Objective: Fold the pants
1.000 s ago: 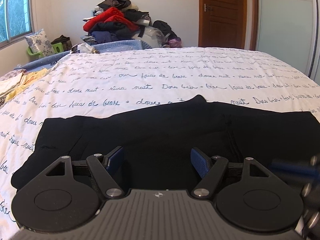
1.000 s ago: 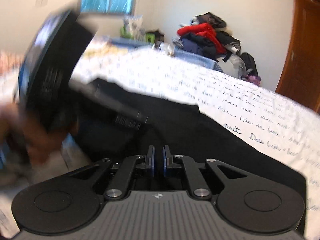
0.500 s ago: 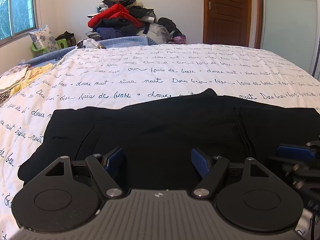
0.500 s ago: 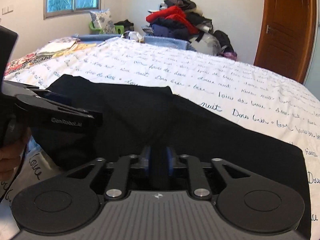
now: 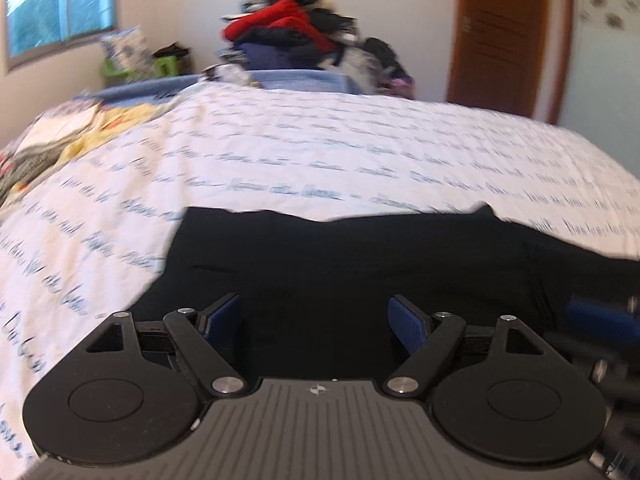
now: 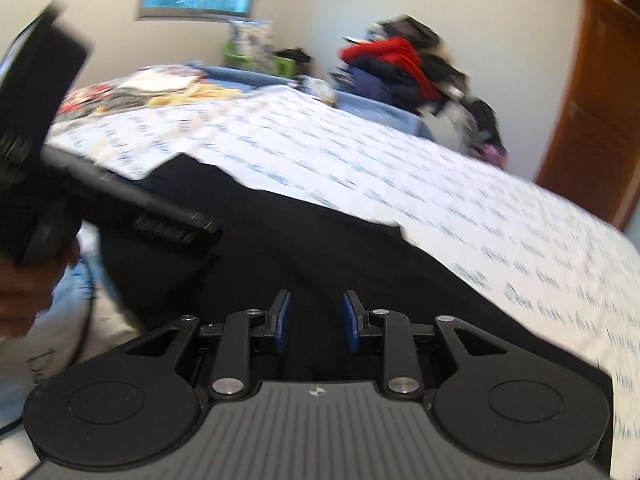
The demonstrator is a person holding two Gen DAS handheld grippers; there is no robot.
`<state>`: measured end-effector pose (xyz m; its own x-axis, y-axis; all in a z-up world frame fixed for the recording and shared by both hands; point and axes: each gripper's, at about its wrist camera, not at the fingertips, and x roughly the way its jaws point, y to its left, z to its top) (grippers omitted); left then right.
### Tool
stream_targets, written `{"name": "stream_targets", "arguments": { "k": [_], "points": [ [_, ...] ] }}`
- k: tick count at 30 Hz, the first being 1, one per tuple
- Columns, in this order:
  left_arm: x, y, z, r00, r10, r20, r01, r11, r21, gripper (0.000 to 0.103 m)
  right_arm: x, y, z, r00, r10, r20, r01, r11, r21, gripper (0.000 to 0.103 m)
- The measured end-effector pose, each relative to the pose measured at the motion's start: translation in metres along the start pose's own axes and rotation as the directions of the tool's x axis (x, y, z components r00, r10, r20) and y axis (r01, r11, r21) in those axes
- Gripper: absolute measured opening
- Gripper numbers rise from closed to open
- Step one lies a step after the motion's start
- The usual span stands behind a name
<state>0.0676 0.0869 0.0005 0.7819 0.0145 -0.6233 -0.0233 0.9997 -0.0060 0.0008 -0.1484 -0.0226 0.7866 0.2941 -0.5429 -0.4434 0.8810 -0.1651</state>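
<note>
My left gripper (image 5: 316,316) is opening, jaws wide, nothing between them. My right gripper (image 6: 314,320) stands slightly parted, gripping nothing. The black pants (image 5: 360,264) lie flat on the bedspread (image 5: 320,152), stretching from nine toward three o'clock.

1 pants (image 5: 360,264), 2 grippers (image 5: 316,320) (image 6: 314,320).

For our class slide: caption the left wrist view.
Left gripper, jaws opening, above black pants lying on a script-printed bedspread.
</note>
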Motion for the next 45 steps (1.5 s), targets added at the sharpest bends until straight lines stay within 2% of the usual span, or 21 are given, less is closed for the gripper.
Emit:
{"name": "stream_targets", "arguments": {
  "k": [3,5,9,14,18,22,26,27,28,29,31,32,34,36,38,39,40,41,43,44,45],
  "points": [
    [-0.009,0.031,0.007,1.000,0.025,-0.003,-0.025,0.996,-0.080,0.085,0.006,0.027,0.009,0.999,0.049,0.004,-0.048,0.994,-0.101,0.034],
    [-0.013,0.051,0.013,0.999,0.040,-0.011,-0.041,0.991,-0.127,0.087,0.008,0.046,0.012,0.997,0.082,0.014,-0.078,0.982,-0.171,0.050],
    [-0.018,0.091,0.014,0.997,0.021,-0.069,-0.037,0.972,-0.230,0.088,0.015,0.076,0.013,0.990,0.142,0.004,-0.134,0.943,-0.304,0.050],
    [-0.014,0.132,0.005,0.980,-0.110,-0.163,0.036,0.914,-0.404,0.088,0.035,0.104,0.009,0.989,0.143,-0.037,-0.144,0.886,-0.441,0.050],
    [-0.007,0.149,-0.003,0.944,-0.257,-0.207,0.116,0.845,-0.522,0.088,0.049,0.136,0.004,0.996,0.090,-0.005,-0.077,0.817,-0.571,0.050],
    [0.006,0.160,-0.013,0.889,-0.405,-0.215,0.186,0.747,-0.638,0.089,0.064,0.163,0.005,0.996,0.066,0.060,-0.012,0.763,-0.646,0.050],
    [0.017,0.170,-0.021,0.846,-0.507,-0.165,0.244,0.644,-0.725,0.092,0.084,0.180,0.007,0.991,0.036,0.129,0.064,0.719,-0.692,0.047],
    [0.019,0.171,-0.022,0.839,-0.523,-0.150,0.255,0.621,-0.741,0.092,0.087,0.182,0.007,0.990,0.035,0.140,0.074,0.710,-0.700,0.043],
    [0.021,0.171,-0.023,0.833,-0.537,-0.134,0.264,0.598,-0.756,0.092,0.090,0.184,0.007,0.990,0.037,0.140,0.074,0.701,-0.709,0.027],
    [0.024,0.171,-0.023,0.826,-0.550,-0.120,0.275,0.580,-0.767,0.093,0.093,0.184,0.008,0.990,0.043,0.138,0.069,0.702,-0.709,0.020],
    [0.030,0.168,-0.022,0.816,-0.571,-0.091,0.301,0.553,-0.777,0.094,0.090,0.178,0.013,0.986,0.068,0.152,0.052,0.743,-0.667,0.013],
    [0.035,0.167,-0.021,0.815,-0.574,-0.080,0.307,0.544,-0.781,0.094,0.088,0.169,0.020,0.985,0.095,0.145,0.013,0.792,-0.610,0.013],
    [0.044,0.164,-0.017,0.818,-0.574,-0.051,0.320,0.526,-0.788,0.093,0.081,0.146,0.040,0.978,0.172,0.120,-0.102,0.891,-0.443,0.013],
    [0.053,0.160,-0.012,0.826,-0.563,-0.028,0.326,0.517,-0.792,0.092,0.076,0.119,0.056,0.963,0.244,0.119,-0.203,0.938,-0.282,0.013],
    [0.063,0.157,-0.006,0.836,-0.547,-0.031,0.313,0.523,-0.793,0.088,0.073,0.099,0.066,0.947,0.299,0.113,-0.276,0.943,-0.187,0.013],
    [0.067,0.156,-0.004,0.843,-0.537,-0.040,0.301,0.532,-0.791,0.085,0.074,0.093,0.069,0.936,0.344,0.076,-0.328,0.930,-0.165,0.013],
    [0.070,0.155,-0.003,0.849,-0.527,-0.046,0.291,0.537,-0.792,0.085,0.073,0.088,0.073,0.916,0.399,0.031,-0.390,0.908,-0.152,0.013],
    [0.072,0.154,-0.001,0.852,-0.522,-0.045,0.288,0.538,-0.792,0.084,0.069,0.082,0.074,0.892,0.451,0.025,-0.444,0.886,-0.135,0.013],
    [0.072,0.153,0.000,0.859,-0.511,-0.043,0.286,0.547,-0.787,0.083,0.060,0.065,0.078,0.853,0.518,0.065,-0.513,0.855,-0.074,0.013],
    [0.072,0.152,0.001,0.864,-0.501,-0.047,0.280,0.557,-0.782,0.081,0.061,0.054,0.081,0.855,0.512,0.084,-0.512,0.859,-0.023,0.013],
    [0.071,0.151,0.001,0.870,-0.490,-0.053,0.272,0.568,-0.777,0.077,0.066,0.044,0.084,0.873,0.479,0.094,-0.483,0.875,0.028,0.013]
  ]
}}
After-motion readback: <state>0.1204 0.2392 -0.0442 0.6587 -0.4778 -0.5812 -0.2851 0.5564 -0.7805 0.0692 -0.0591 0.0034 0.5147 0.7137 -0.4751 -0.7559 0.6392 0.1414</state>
